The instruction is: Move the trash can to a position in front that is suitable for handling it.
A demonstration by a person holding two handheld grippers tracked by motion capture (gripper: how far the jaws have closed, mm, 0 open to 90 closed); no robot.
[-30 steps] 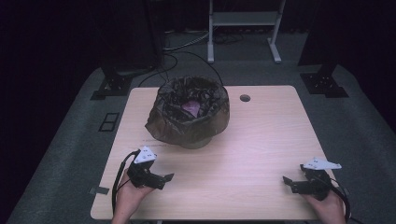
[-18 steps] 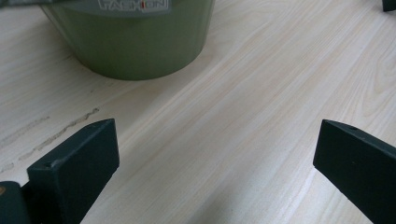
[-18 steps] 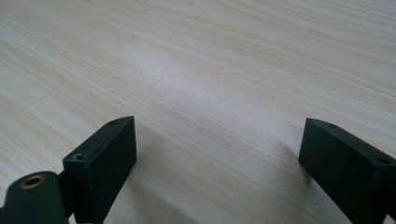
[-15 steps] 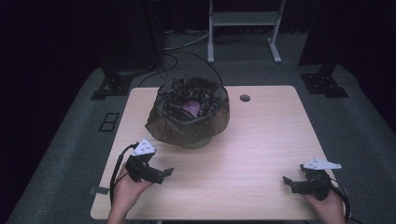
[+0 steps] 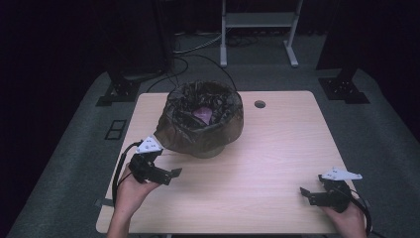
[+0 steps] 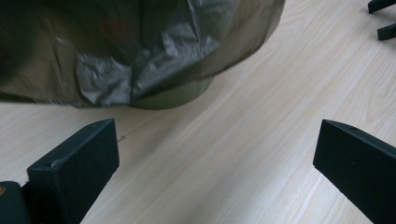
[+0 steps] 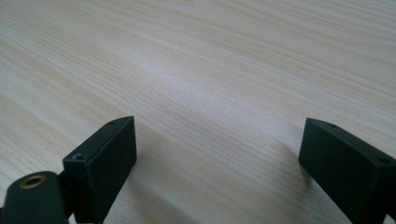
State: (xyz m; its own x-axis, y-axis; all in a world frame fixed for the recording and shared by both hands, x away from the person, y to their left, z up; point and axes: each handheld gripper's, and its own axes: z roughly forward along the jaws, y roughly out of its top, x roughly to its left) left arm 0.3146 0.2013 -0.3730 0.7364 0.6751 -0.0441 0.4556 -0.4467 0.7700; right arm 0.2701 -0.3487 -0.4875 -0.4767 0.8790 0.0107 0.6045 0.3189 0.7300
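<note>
No text, label, brand, number or sign can be read anywhere. The dark bag (image 5: 203, 124) over the bin at the far left of the desk (image 5: 277, 163) carries no print that can be made out, either from above or close up in the left gripper view (image 6: 140, 51). The bare wood bears no marking, and the black fingers (image 7: 105, 163) show only plain screw holes.
</note>
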